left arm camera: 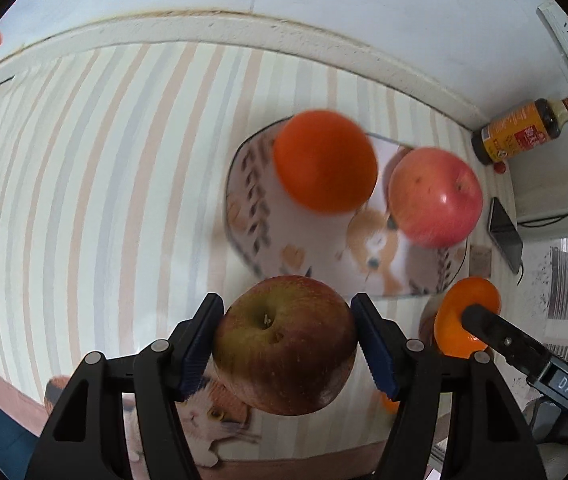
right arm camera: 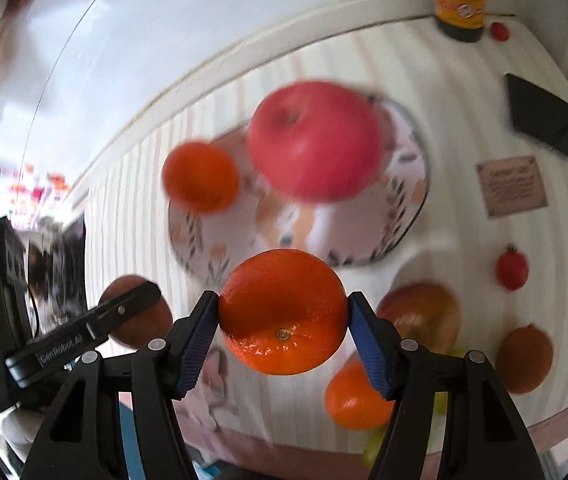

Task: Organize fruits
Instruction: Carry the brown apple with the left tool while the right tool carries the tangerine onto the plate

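Note:
My left gripper (left arm camera: 286, 338) is shut on a red-green apple (left arm camera: 284, 344), held above the striped tablecloth just short of the patterned plate (left arm camera: 243, 208). On the plate lie an orange (left arm camera: 326, 160) and a pink-red apple (left arm camera: 436, 196). My right gripper (right arm camera: 284, 320) is shut on an orange (right arm camera: 281, 310), also held near the plate (right arm camera: 408, 184), which carries the orange (right arm camera: 199, 176) and the pink-red apple (right arm camera: 316, 140). The right gripper's held orange also shows in the left wrist view (left arm camera: 466, 320).
Loose on the cloth at the right lie an apple (right arm camera: 424, 312), an orange (right arm camera: 354, 396), a brownish fruit (right arm camera: 526, 360) and a small tomato (right arm camera: 512, 268). A sauce bottle (left arm camera: 524, 128) and a phone (left arm camera: 504, 228) sit near the table's far right. A wall runs behind.

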The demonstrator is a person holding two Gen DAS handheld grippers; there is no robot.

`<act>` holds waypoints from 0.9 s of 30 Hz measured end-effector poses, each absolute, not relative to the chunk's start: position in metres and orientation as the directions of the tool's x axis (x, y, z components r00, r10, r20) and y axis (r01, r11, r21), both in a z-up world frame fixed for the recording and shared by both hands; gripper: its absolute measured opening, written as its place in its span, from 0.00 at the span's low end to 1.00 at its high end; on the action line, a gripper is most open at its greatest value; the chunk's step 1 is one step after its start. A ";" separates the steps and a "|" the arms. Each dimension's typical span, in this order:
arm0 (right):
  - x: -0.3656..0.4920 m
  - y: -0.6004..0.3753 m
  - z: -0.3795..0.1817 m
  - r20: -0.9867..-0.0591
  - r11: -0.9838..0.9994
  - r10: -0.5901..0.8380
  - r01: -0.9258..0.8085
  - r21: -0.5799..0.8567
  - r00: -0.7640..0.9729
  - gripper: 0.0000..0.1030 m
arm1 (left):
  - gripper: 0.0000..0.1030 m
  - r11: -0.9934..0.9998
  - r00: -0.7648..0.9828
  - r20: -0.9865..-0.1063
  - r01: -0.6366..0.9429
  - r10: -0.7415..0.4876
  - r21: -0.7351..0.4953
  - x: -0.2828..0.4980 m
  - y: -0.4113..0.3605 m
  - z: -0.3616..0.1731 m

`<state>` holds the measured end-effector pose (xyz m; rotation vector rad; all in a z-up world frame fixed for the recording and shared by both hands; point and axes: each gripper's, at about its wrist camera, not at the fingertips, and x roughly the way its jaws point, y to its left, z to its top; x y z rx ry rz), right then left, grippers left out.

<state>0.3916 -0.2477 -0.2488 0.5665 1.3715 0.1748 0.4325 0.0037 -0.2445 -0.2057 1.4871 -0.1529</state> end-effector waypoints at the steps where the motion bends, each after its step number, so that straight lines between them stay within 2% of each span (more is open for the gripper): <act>1: 0.398 -0.246 -0.250 -0.873 0.851 0.438 0.216 0.479 0.213 0.66 | 0.62 0.973 0.075 -0.971 -0.025 -0.228 -0.231 0.438 0.000 -0.248; 9: 0.433 -0.242 -0.287 -0.856 0.798 0.472 0.311 0.516 0.210 0.66 | 0.62 0.974 0.000 -0.975 -0.056 -0.222 -0.222 0.468 -0.010 -0.283; 12: 0.437 -0.241 -0.301 -0.826 0.745 0.523 0.359 0.563 0.209 0.71 | 0.64 0.965 -0.002 -0.967 -0.065 -0.253 -0.252 0.472 -0.010 -0.286; 13: 0.436 -0.243 -0.302 -0.813 0.728 0.537 0.364 0.581 0.224 0.78 | 0.68 0.965 0.009 -0.967 -0.058 -0.254 -0.255 0.473 -0.012 -0.283; 14: 0.436 -0.243 -0.302 -0.814 0.728 0.534 0.364 0.581 0.229 0.84 | 0.83 0.965 0.021 -0.966 -0.045 -0.257 -0.258 0.474 -0.013 -0.279; 15: 0.435 -0.245 -0.298 -0.822 0.739 0.518 0.361 0.569 0.237 0.87 | 0.94 0.966 0.036 -0.966 -0.030 -0.257 -0.258 0.475 -0.014 -0.274; 21: 0.430 -0.240 -0.276 -0.932 0.905 0.297 0.249 0.344 0.208 0.95 | 0.95 0.990 0.114 -0.983 0.022 -0.142 -0.141 0.470 -0.017 -0.253; 27: 0.416 -0.231 -0.251 -0.958 0.972 0.141 0.149 0.182 0.249 0.95 | 0.95 0.998 0.183 -0.981 0.019 -0.068 -0.066 0.447 -0.012 -0.240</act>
